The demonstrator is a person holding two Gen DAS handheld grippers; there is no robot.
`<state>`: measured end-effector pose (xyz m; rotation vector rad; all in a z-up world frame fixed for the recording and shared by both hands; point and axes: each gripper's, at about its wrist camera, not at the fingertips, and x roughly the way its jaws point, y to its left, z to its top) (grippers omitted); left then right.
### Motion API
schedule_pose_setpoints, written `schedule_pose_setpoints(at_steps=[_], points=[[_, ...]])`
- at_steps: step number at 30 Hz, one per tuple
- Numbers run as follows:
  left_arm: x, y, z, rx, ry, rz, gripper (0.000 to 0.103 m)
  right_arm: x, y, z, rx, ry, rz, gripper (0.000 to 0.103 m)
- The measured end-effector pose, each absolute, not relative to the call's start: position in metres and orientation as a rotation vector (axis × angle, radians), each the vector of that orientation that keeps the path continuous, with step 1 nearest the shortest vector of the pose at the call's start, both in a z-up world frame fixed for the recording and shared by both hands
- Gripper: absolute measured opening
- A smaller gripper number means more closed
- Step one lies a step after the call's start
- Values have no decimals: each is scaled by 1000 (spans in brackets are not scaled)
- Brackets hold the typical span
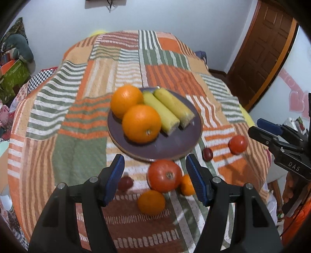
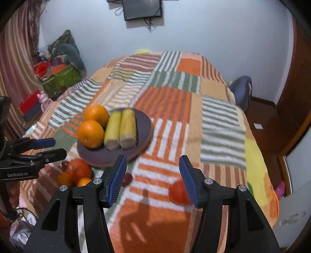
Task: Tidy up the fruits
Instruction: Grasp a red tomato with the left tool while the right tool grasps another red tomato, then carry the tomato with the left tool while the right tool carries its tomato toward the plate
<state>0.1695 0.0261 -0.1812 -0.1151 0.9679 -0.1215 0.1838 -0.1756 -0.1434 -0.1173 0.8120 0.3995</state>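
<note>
A dark purple plate on the patchwork cloth holds two oranges and two yellow bananas. My left gripper is open above the fruit lying in front of the plate. A big red tomato shows between its fingers, and the pads do not touch it. Two small tangerines and a dark plum lie around it. My right gripper is open with nothing between its pads. A second tomato lies by its right finger, partly hidden. Another plum sits near its left finger.
The round table is covered with an orange, green and white striped cloth. Boxes and bags are piled on the floor at the far left. A brown door stands at the right. A dark frame hangs on the back wall.
</note>
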Motion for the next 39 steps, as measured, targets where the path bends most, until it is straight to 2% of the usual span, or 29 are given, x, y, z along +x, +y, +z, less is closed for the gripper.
schedule_pose_setpoints(at_steps=[2, 4, 18, 22, 24, 30, 39], points=[[168, 22, -187, -103, 983, -124, 65, 180, -180, -150, -123, 820, 369, 61], [168, 20, -193, -104, 999, -124, 65, 175, -186, -157, -118, 832, 356, 63], [178, 16, -221, -151, 1074, -142, 65, 182, -209, -199, -62, 938, 328, 63], [180, 14, -222, -157, 1075, -152, 54, 187, -207, -205, -64, 947, 324, 63], [182, 13, -223, -165, 1077, -163, 52, 189, -207, -208, -58, 952, 324, 61], [182, 14, -223, -167, 1071, -162, 50, 192, -212, -210, -56, 962, 317, 46], [181, 16, -217, -162, 1061, -164, 49, 193, -209, -201, -43, 949, 345, 44]])
